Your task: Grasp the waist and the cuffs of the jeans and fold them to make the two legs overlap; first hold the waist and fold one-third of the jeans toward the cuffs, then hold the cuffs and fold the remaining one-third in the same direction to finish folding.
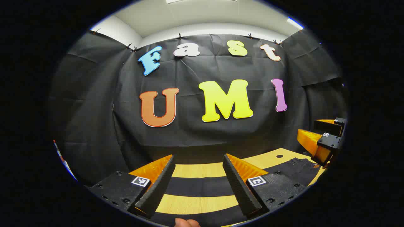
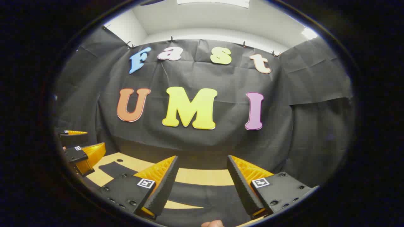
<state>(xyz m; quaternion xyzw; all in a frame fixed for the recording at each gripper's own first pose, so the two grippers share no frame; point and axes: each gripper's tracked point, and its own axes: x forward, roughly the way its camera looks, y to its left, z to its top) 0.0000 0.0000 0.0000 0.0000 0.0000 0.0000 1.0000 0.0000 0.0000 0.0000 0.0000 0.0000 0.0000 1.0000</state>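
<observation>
Pale wooden surface (image 1: 202, 170) at the foot of the black cloth wall (image 1: 94, 126). Dark jeans (image 1: 202, 186) spread flat across it, in two bands with bare wood between, one end reaching right under the other tool; in the right gripper view, jeans (image 2: 208, 197) below and between the fingers. Left tongs (image 1: 199, 183) spread wide above the cloth, holding nothing. Right tongs (image 2: 202, 184) likewise wide and empty, hovering over the jeans. Fingertip (image 1: 187, 223) at the bottom edge.

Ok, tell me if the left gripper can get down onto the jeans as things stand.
Probably yes: the left gripper hangs open above the dark jeans on the table, nothing lying between.
</observation>
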